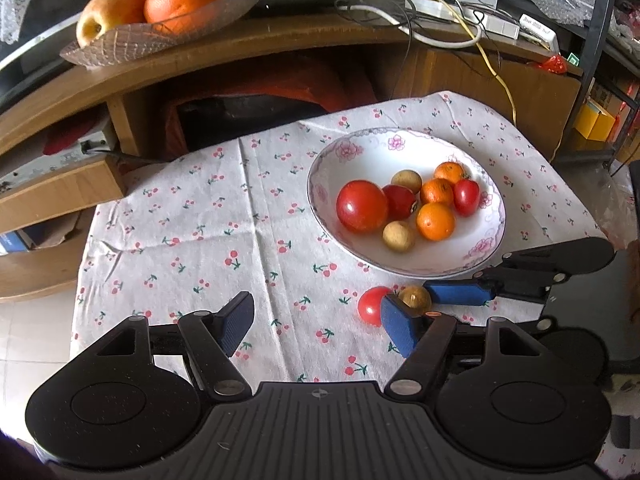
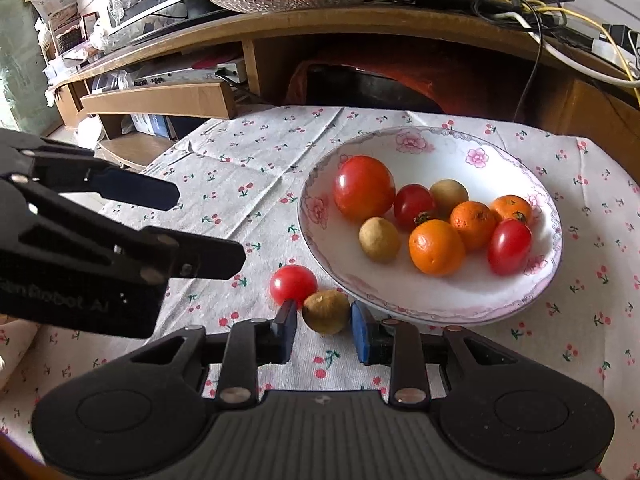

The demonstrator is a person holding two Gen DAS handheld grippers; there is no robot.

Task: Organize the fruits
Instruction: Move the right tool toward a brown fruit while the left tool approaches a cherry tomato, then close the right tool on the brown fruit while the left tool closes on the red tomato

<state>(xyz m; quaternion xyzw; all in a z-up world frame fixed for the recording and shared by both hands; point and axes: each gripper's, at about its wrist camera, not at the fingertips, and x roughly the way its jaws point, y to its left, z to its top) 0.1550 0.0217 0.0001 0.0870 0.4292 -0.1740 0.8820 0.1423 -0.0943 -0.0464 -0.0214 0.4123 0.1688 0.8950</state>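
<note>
**A:** What is on the counter point(image 2: 248, 152)?

**B:** A white cloth printed with small cherries point(image 1: 192, 240) covers it. On the cloth sits a shallow white plate with pink flowers point(image 2: 472, 156). Inside it lie a large tomato point(image 2: 363, 188), two small tomatoes, three little oranges and two tan longans, all bunched together.

**A:** Is any fruit outside the plate?

**B:** Two pieces, touching each other, just beside the plate's near rim: a small red tomato point(image 2: 293, 285) and a brown longan point(image 2: 326, 311).

**A:** Where are the grippers?

**B:** The right gripper point(image 2: 325, 332) is low over the cloth, its fingers apart on either side of the brown longan, with gaps showing on both sides. The left gripper point(image 1: 320, 328) hovers over bare cloth to the left of the loose fruit, fingers wide apart and holding nothing.

**A:** Anything behind?

**B:** A wooden shelf unit carries a glass dish point(image 1: 160, 36) of large oranges and an apple, beside tangled cables point(image 1: 440, 20).
</note>
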